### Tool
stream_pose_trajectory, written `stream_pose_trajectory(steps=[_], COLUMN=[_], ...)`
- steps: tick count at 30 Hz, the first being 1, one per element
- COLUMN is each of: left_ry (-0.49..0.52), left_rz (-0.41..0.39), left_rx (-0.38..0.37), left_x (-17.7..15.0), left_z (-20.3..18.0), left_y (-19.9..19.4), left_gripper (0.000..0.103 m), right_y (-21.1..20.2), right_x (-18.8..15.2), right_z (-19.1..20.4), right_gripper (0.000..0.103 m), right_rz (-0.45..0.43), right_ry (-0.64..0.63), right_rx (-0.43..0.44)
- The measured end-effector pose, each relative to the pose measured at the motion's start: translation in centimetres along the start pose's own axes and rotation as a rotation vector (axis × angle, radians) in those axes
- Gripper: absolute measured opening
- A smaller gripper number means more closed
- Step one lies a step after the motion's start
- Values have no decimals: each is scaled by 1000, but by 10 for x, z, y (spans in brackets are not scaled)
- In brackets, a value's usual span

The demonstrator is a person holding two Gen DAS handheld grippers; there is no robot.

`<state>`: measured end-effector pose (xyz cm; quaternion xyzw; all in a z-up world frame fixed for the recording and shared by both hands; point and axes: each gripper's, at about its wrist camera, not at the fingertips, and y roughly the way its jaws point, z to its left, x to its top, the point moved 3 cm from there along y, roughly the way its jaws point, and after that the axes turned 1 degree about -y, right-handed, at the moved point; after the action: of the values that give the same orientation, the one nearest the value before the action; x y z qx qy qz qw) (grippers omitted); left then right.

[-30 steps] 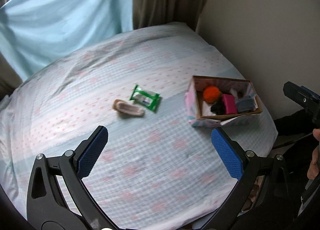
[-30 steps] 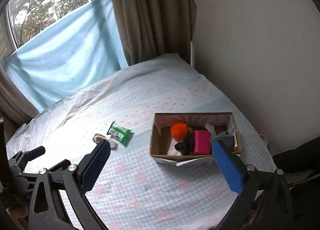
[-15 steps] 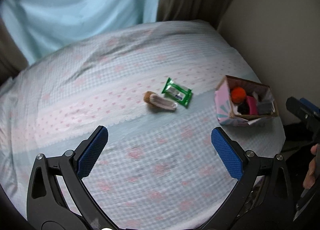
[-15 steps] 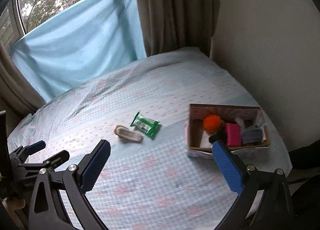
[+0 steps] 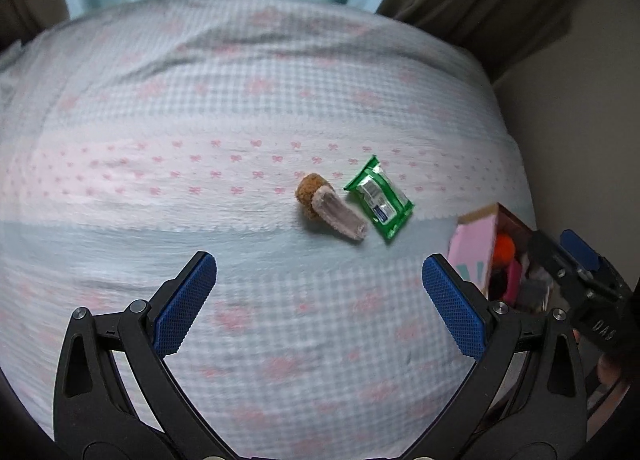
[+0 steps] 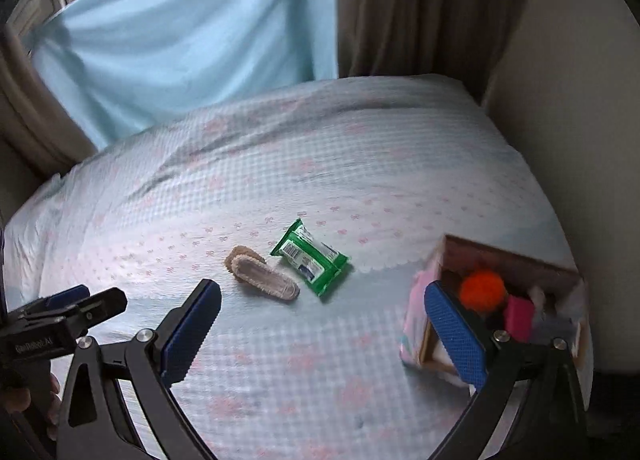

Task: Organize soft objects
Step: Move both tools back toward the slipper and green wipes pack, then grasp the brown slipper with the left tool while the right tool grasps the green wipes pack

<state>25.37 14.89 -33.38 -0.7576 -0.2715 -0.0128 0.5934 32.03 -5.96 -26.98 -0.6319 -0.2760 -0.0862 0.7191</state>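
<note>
We see soft, dim daylight filtering through the pale blue curtain, leaving only faint shadows in the creases of the bedsheet below it. Motion blur smears the cardboard box at the sheet's right edge. Fisheye distortion bulges the sheet, and black vignetting rims both views.

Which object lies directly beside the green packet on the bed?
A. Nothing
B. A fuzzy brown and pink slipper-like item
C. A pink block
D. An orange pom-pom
B: the fuzzy slipper-like item lies just left of the green packet on the bed; the orange pom-pom sits in the box.
</note>
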Motion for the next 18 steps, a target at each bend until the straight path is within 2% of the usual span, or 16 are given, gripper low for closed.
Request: stream_pose_trajectory(steps=[5, 9, 16, 18], left_ry=[-89, -164, -295, -328], left_rz=[52, 100, 147, 161], left_rx=[-5, 21, 77, 93], left_x=[14, 24, 40, 43], left_z=[-4, -6, 5, 7], left_y=[57, 104, 166, 181], left_gripper=[102, 101, 90, 90], right_y=[69, 122, 192, 209], right_x=[8, 10, 6, 3], right_z=[-9, -12, -9, -6], right_gripper=[101, 101, 101, 101], right_rz=[80, 158, 242, 255], right_ry=[-90, -148, -225, -251], right_rx=[24, 41, 82, 91])
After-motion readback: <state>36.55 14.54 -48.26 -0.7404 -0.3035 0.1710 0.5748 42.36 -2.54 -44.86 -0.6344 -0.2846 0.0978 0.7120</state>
